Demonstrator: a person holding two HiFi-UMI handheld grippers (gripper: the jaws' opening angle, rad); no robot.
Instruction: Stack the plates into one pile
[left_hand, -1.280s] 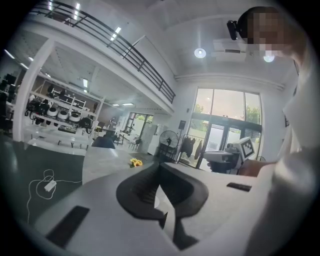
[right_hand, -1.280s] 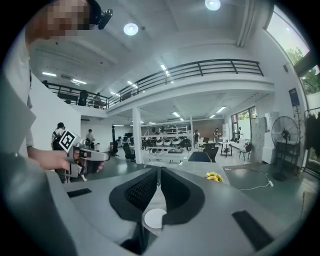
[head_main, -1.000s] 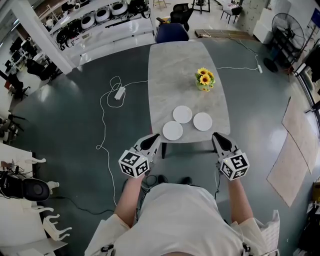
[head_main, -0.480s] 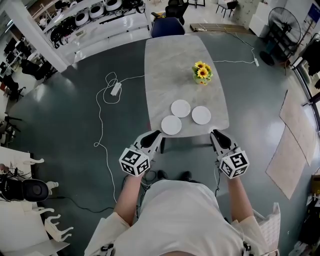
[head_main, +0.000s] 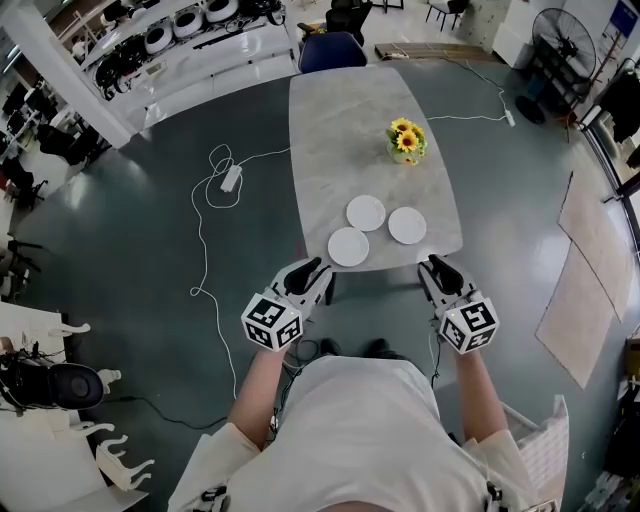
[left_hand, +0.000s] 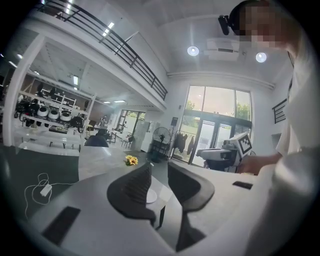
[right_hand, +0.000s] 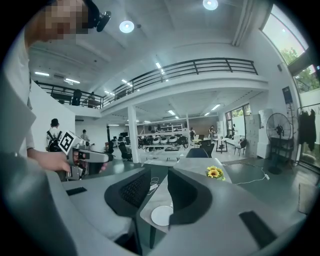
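Three white plates lie apart on the near end of the grey table (head_main: 330, 150): one at the front left (head_main: 348, 246), one behind it (head_main: 365, 212), one to the right (head_main: 407, 225). My left gripper (head_main: 312, 274) hovers just short of the table's near edge, below the front-left plate. Its jaws are opening with nothing between them. My right gripper (head_main: 434, 269) hangs off the near right corner, its jaws also opening and empty. In the left gripper view the gripper (left_hand: 159, 187) faces a plate (left_hand: 150, 196). In the right gripper view the gripper (right_hand: 159, 192) looks at the nearest plate (right_hand: 162, 215).
A pot of sunflowers (head_main: 406, 142) stands mid-table beyond the plates. A blue chair (head_main: 333, 50) sits at the far end. A white cable with a power strip (head_main: 232, 178) lies on the floor at the left. A fan (head_main: 560, 45) stands far right.
Both grippers' jaws have parted from shut to spread. The hands stay just short of the table's near edge.
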